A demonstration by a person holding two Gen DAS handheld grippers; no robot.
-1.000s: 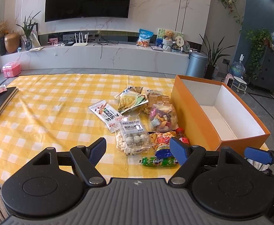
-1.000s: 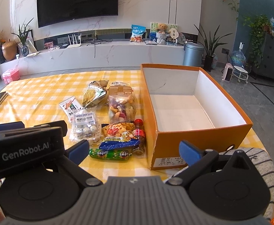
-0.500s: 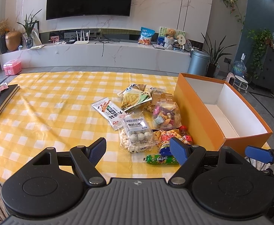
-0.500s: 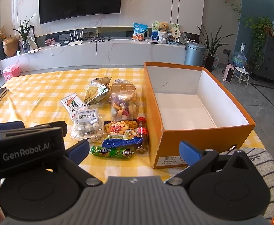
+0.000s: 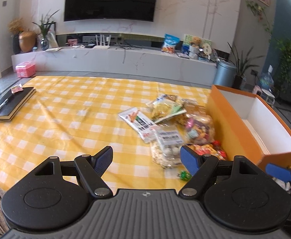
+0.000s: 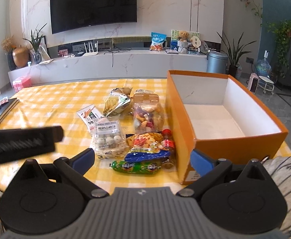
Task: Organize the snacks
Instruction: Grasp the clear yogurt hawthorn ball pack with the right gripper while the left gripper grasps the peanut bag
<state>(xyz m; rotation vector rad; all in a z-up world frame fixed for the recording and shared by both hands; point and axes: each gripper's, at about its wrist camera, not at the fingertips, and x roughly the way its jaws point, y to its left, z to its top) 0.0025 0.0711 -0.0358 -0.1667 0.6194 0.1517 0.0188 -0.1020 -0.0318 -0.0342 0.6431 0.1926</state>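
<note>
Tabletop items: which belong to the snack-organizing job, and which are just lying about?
Job:
orange box, empty
yogurt-ball bag
green sausage
mixed-candy bag
chip bag
small red-capped bottle

Lying about:
black notebook
pink box on the floor

Left claw (image 5: 146,158) shifts away from the snack pile (image 5: 171,127): snacks sit further to its right than a second ago, green sausage (image 5: 184,174) now mostly hidden behind its right finger (image 5: 189,160). More bare checked worktop (image 5: 65,119) shows ahead-left. Left-wrist view is blurred.
</note>
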